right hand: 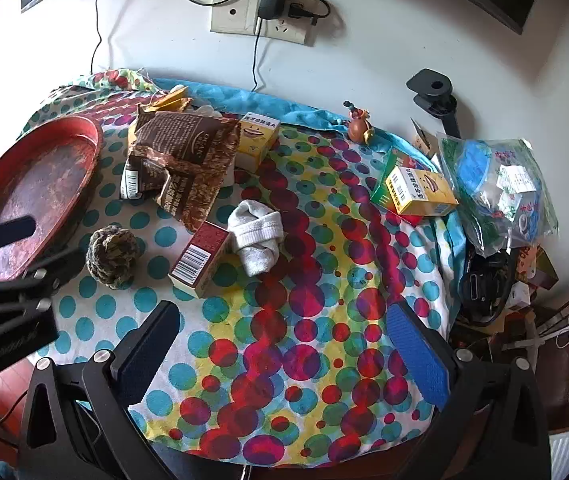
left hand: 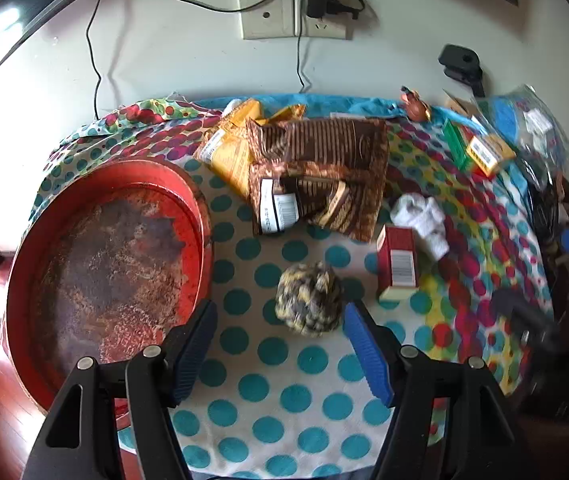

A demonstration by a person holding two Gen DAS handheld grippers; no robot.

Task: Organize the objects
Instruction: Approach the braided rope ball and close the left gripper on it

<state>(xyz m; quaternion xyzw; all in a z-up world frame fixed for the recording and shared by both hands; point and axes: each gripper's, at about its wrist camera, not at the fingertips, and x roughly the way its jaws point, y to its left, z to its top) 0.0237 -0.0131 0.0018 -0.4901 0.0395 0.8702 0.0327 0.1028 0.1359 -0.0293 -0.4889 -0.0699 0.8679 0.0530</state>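
A knotted rope ball [left hand: 309, 299] lies on the dotted cloth, just ahead of my open left gripper [left hand: 280, 344], between its fingertips' line. A round red tray [left hand: 200, 208] sits to the left, empty. A red box [left hand: 398, 264] and a white sock [left hand: 420, 216] lie to the right, brown snack bags [left hand: 320, 176] behind. In the right wrist view the rope ball [right hand: 112, 256], red box [right hand: 200, 260], sock [right hand: 256, 236], bags [right hand: 180, 160] and tray [right hand: 88, 148] lie ahead left. My right gripper [right hand: 284, 340] is open and empty over the cloth. The left gripper [right hand: 20, 248] shows at the left.
Yellow and green boxes [right hand: 416, 188] and a plastic bag of items [right hand: 500, 184] lie at the right. A yellow box [right hand: 256, 140] and a small brown figurine [right hand: 358, 126] stand at the back. A black clamp [right hand: 436, 92] and wall socket with cables [right hand: 268, 16] are behind.
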